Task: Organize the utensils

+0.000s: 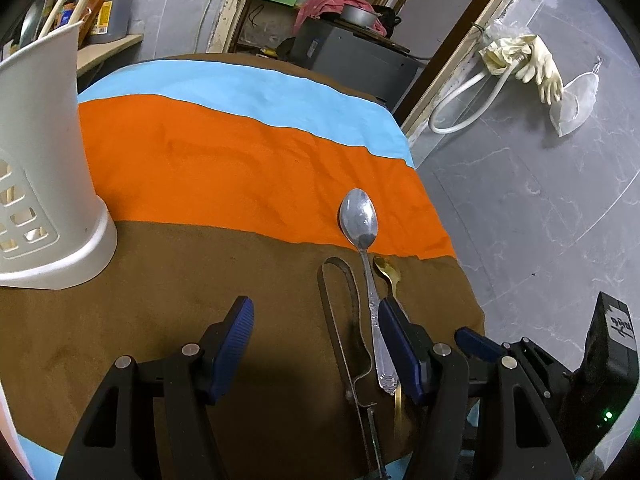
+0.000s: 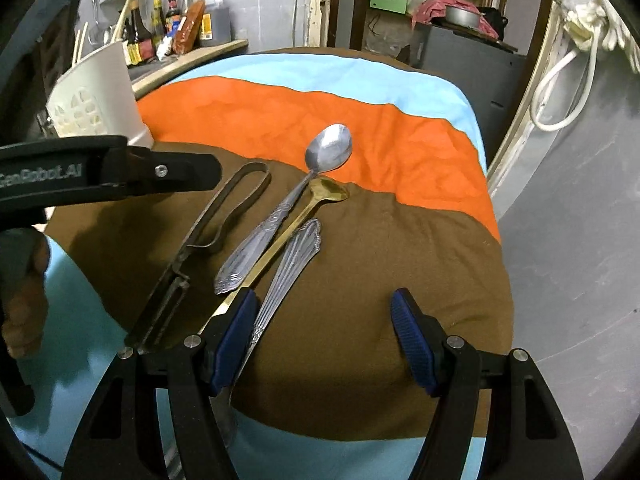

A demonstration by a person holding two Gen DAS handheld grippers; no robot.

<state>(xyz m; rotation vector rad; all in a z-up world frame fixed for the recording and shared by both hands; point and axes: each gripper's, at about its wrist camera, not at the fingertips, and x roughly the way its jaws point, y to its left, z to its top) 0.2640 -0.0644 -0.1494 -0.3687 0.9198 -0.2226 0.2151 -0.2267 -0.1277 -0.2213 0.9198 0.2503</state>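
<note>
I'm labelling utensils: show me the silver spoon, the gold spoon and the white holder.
silver spoon (image 2: pixel 329 148): right wrist view, on its bowl.
gold spoon (image 2: pixel 330 191): right wrist view, on its bowl.
white holder (image 1: pixel 40 120): left wrist view, on its plain upper wall.

Two close downward wrist views (shared: spoon (image 1: pixel 359 218) (image 2: pixel 329 148))

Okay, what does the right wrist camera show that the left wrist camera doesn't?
Only the right wrist view shows a third silver utensil handle beside the spoons and sauce bottles on the back shelf. Only the left wrist view shows rubber gloves hanging on the wall. Both show the big silver spoon, the gold spoon, the dark metal peeler, the white caddy and the striped cloth. Both grippers are open and empty.
</note>
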